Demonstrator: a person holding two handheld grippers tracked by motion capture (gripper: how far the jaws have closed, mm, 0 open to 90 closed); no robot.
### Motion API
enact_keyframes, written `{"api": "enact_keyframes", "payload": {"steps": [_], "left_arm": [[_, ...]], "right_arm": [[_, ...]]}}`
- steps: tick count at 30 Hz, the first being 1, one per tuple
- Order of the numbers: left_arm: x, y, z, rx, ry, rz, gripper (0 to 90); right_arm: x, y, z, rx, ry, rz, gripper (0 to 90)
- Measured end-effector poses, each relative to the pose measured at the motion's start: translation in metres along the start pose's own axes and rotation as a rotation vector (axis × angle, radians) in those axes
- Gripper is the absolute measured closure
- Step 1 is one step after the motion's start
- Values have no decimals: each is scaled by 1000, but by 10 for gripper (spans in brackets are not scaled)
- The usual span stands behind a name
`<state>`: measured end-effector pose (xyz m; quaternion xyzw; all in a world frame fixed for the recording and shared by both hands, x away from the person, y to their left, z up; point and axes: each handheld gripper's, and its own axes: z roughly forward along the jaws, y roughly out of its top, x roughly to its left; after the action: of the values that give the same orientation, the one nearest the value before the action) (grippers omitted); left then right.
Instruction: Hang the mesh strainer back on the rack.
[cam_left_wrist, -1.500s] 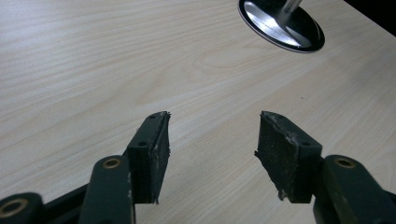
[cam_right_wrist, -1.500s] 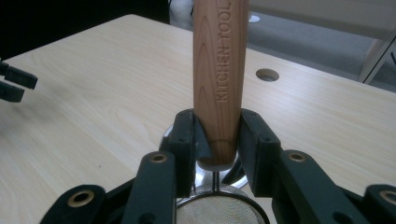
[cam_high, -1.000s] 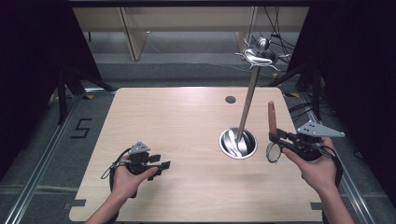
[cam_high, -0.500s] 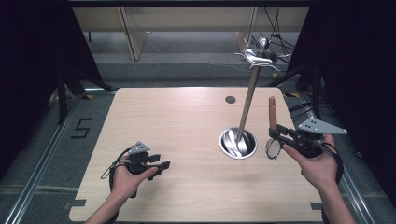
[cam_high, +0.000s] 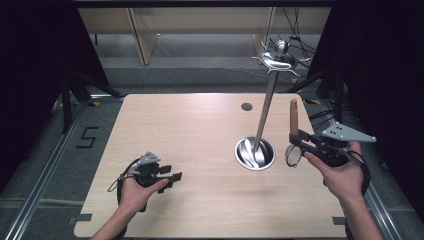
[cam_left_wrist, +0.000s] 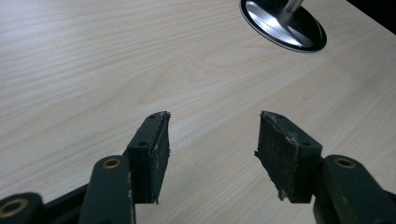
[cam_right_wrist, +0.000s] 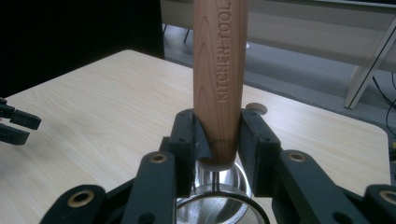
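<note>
A small strainer with a wooden handle (cam_high: 293, 114) marked KITCHEN TOOL (cam_right_wrist: 219, 60) stands upright at the table's right side. My right gripper (cam_high: 296, 137) is shut on the handle's lower end (cam_right_wrist: 218, 135). The strainer's mesh ring (cam_high: 293, 155) hangs below the jaws (cam_right_wrist: 219, 207). Just left of it rises a metal stand with a round base (cam_high: 255, 154), a slanted pole (cam_high: 265, 110) and a hooked top (cam_high: 279, 59). My left gripper (cam_high: 172, 177) hovers low over the front left of the table, open and empty (cam_left_wrist: 212, 140). It points toward the stand base (cam_left_wrist: 282, 25).
The light wooden table (cam_high: 190, 130) has a small round cable hole (cam_high: 247, 106) near its far edge. Dark curtains flank both sides. Wooden furniture legs (cam_high: 142, 40) and cables lie on the floor beyond the table.
My right gripper has lifted the strainer slightly and shifted a little to the right. The left gripper has stayed where it was.
</note>
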<state>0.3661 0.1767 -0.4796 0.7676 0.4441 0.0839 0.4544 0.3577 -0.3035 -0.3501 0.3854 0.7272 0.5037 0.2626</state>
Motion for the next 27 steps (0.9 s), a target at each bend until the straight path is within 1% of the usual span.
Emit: {"api": "enact_keyframes", "payload": {"steps": [1,2,3,4,5,6,7,10,11,12,13,14,15,16,17,18,19,21,22,23,24,25,26,27], "left_arm": [[0,0,0,1,0,1,428],[0,0,0,0,0,0,428],[0,0,0,0,0,1,428],[0,0,0,-1,0,0,428],[0,0,0,-1,0,-1,428],[0,0,0,-1,0,-1,428],[0,0,0,0,0,0,428],[0,0,0,0,-1,0,428],[0,0,0,-2,-1,-1,428],[0,0,0,-2,-1,-2,428],[0,0,0,-2,-1,-2,428],[0,0,0,-2,0,-3,428],[0,0,0,-2,0,-3,427],[0,0,0,-3,0,-4,427],[0,0,0,-3,0,-3,428],[0,0,0,-3,-1,-3,428],[0,0,0,-2,0,-3,428],[0,0,0,-4,1,-3,428],[0,0,-1,-7,5,-2,428],[0,0,-1,-7,5,-2,428],[0,0,-1,-7,6,-3,428],[0,0,-1,-11,7,-9,428],[0,0,-1,-11,7,-9,428],[0,0,-1,-10,4,-8,428]], "right_arm": [[-1,0,0,-3,2,-9,693],[2,0,-1,12,2,17,693],[1,1,-2,12,-2,14,693],[2,0,-1,-2,-11,15,693],[3,1,-1,-3,-9,34,693],[3,1,-1,-3,-9,34,693],[0,2,-1,-4,5,-1,693],[0,3,-2,-4,1,-1,693],[-1,4,-2,-16,-6,-22,693],[-1,4,-2,-16,-6,-22,693],[0,4,-2,-14,3,-2,693],[0,5,-3,-15,-2,-5,693],[1,5,-3,-27,-14,9,693],[1,5,-3,-27,-14,9,693],[0,6,-3,-24,-2,-5,693],[0,6,-3,-24,-2,-5,693],[-1,7,-3,-23,-7,-18,693],[0,7,-3,-22,-7,-16,693],[1,8,-3,-23,-8,-4,693],[1,8,-3,-23,-8,-4,693],[2,8,-3,-25,-2,6,693],[0,10,-4,-27,1,-5,693],[0,10,-4,-27,1,-5,693],[1,10,-4,-30,-8,-4,693]]}}
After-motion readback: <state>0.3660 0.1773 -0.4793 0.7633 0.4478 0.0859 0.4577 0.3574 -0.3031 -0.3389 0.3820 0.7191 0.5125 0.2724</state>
